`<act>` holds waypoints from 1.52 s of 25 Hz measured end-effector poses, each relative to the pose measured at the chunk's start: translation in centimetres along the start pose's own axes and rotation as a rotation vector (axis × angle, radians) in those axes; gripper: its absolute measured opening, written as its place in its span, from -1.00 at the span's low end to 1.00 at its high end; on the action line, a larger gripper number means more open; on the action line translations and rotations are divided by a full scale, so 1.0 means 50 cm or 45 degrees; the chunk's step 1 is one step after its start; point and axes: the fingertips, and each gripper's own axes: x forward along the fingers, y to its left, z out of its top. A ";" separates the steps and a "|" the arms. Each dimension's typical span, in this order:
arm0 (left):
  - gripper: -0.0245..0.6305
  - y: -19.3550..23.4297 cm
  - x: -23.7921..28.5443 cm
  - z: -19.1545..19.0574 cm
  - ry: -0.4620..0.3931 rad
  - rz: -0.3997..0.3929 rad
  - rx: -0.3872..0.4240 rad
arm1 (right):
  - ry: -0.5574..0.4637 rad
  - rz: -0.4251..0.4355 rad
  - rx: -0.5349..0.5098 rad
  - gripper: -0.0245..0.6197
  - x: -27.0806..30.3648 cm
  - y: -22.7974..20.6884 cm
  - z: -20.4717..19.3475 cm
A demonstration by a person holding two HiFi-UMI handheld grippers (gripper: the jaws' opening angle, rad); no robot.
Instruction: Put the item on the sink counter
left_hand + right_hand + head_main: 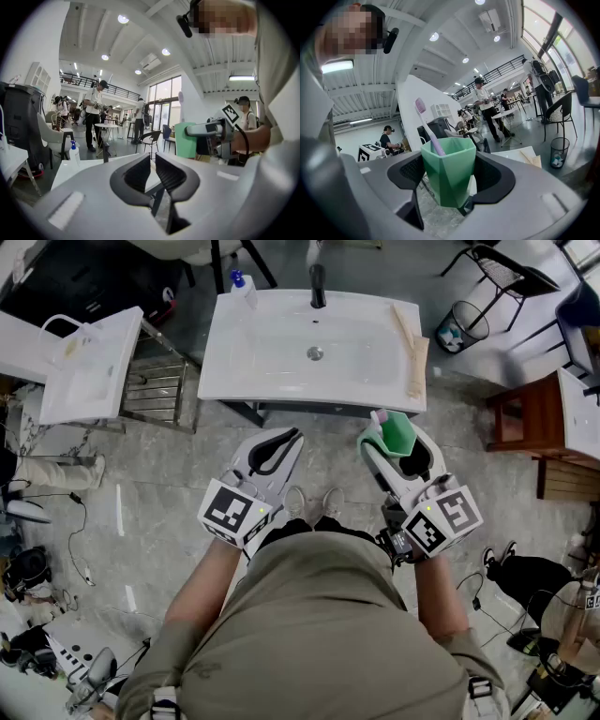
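Note:
A green faceted cup (396,432) with a lilac toothbrush (379,416) in it hangs upright between the jaws of my right gripper (398,442), which is shut on it. In the right gripper view both pads press the sides of the cup (449,173), and the toothbrush (425,124) leans left. The white sink counter (234,362) lies just ahead of both grippers, a short way beyond the cup. My left gripper (278,444) is shut and empty, level with the right one. From the left gripper view I see the cup (185,139) off to the right.
A black faucet (318,285) and a blue-capped bottle (244,287) stand at the counter's back edge. A beige wooden piece (412,343) lies along its right side. A second white basin (89,367) stands at left, a wire bin (467,324) and wooden cabinet (530,418) at right.

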 end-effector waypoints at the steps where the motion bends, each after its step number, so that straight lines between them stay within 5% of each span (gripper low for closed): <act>1: -0.82 0.001 0.000 0.001 0.000 -0.001 0.001 | 0.000 0.000 0.000 0.06 0.001 0.001 0.001; 38: -0.82 -0.061 0.083 -0.009 0.021 0.038 0.014 | -0.005 0.050 0.030 0.06 -0.044 -0.106 -0.002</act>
